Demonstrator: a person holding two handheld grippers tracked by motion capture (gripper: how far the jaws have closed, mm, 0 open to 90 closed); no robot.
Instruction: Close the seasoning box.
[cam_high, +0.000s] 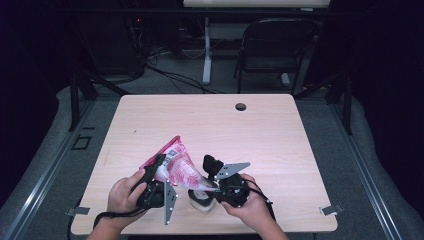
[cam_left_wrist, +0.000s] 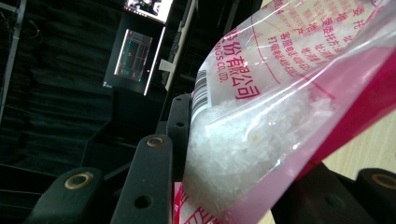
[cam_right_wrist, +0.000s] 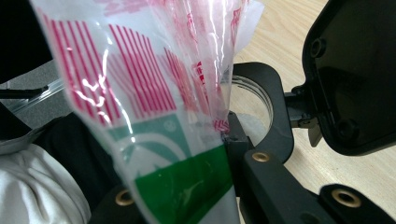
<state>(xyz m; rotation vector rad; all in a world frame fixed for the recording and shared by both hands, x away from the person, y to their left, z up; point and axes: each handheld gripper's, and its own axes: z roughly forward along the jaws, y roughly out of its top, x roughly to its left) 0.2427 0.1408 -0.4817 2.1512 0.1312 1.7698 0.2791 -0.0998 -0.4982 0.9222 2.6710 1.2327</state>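
We are pouring: the bag (cam_high: 177, 167) hangs tilted between the two grippers at the near edge of the desk (cam_high: 280, 140), its low corner aimed into the jar (cam_high: 202, 201) that sits just below, between our hands. Our left gripper (cam_high: 156, 175) has its fingers (cam_left_wrist: 154, 177) clamped on the bag's raised, left end, with white coarse crystals (sugar or salt, we cannot tell which) heaped inside the film against one finger. Our right gripper (cam_high: 212, 172) pinches the bag's lower corner; in the right gripper view one finger (cam_right_wrist: 275, 186) presses against the film and the other is hidden behind the plastic, so we judge it shut on the bag. The bag is thin, glossy, crinkled film, clear with pink-red stripes and print, a barcode and a green patch near the pinched corner. The jar looks like clear glass or plastic with a round mouth under a black ring, and its black hinged lid (cam_right_wrist: 355, 70) stands open at the right. The desk is pale wood grain with a cable hole (cam_high: 241, 106) at the far side. Next we judge the left end should be lifted gently so the grains slide down, while the right keeps the corner over the mouth; a loose film could spill crystals onto the desk.
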